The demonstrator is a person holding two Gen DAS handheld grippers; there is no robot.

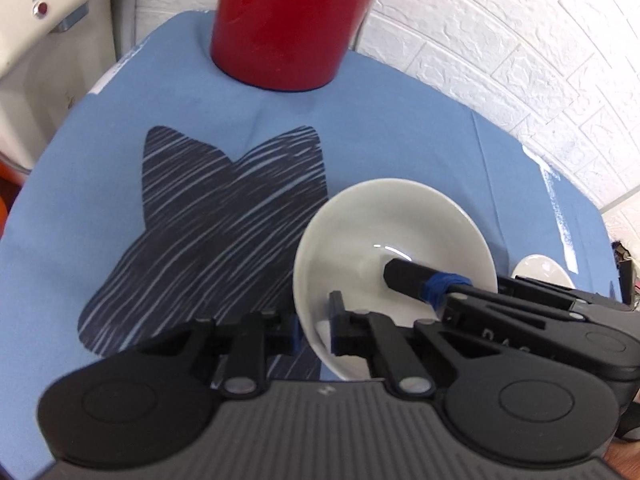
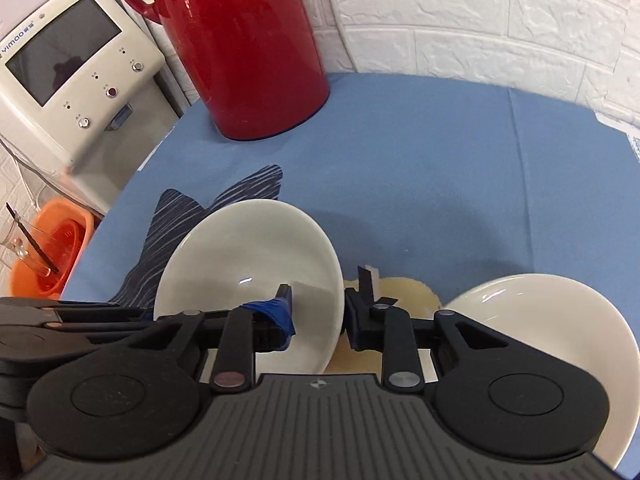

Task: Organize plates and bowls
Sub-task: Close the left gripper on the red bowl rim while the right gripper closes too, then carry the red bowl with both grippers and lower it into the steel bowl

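A white bowl (image 1: pixel 394 248) is seen tilted on a blue tablecloth (image 1: pixel 400 132), gripped on 2 sides of its rim. At the 6 o'clock edge, the left gripper (image 1: pixel 314 334) is clamped onto the bowl's wall, 1 finger inside and 1 outside. From 4 o'clock, the right gripper (image 2: pixel 318 316) is closed on the rim, a blue-taped finger (image 2: pixel 276 312) lying inside the bowl. A second white bowl (image 2: pixel 552 344) sits near, at 3 o'clock. At 10 o'clock lies a dark striped patch (image 1: pixel 224 216). Farthest, at 12 o'clock, a red jug (image 2: pixel 248 48) stands before a white brick wall (image 2: pixel 480 20).
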